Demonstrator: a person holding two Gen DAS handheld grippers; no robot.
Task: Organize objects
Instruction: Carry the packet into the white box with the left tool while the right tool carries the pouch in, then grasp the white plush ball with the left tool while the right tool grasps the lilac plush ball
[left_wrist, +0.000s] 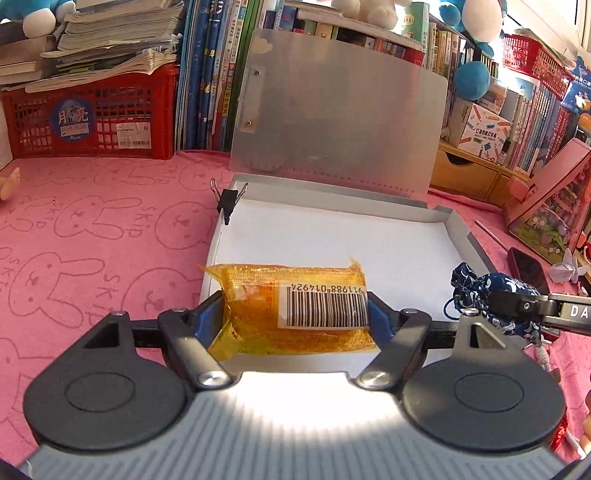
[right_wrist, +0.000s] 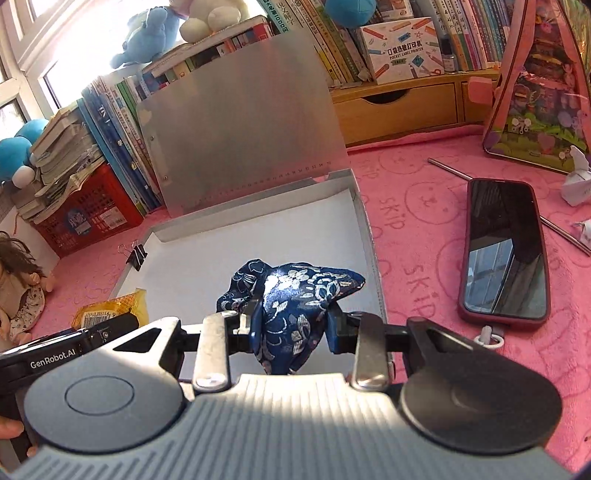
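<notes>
My left gripper (left_wrist: 295, 314) is shut on an orange packet (left_wrist: 295, 310) with a barcode label, held over the near edge of the open flat box (left_wrist: 332, 236). My right gripper (right_wrist: 291, 325) is shut on a dark blue flowered cloth pouch (right_wrist: 291, 295), held over the box's white inside (right_wrist: 258, 243) near its front. The pouch (left_wrist: 491, 295) and right gripper show at the right of the left wrist view. The orange packet (right_wrist: 110, 310) shows at the lower left of the right wrist view. The box's translucent lid (left_wrist: 340, 110) stands upright at the back.
A black binder clip (left_wrist: 229, 201) sits on the box's left rim. A phone in a red case (right_wrist: 502, 251) and a metal rod (right_wrist: 461, 173) lie on the pink towel (left_wrist: 92, 236) to the right. A red crate (left_wrist: 88, 114), books, wooden drawers (right_wrist: 399, 107) and a pink bag (right_wrist: 535, 92) line the back.
</notes>
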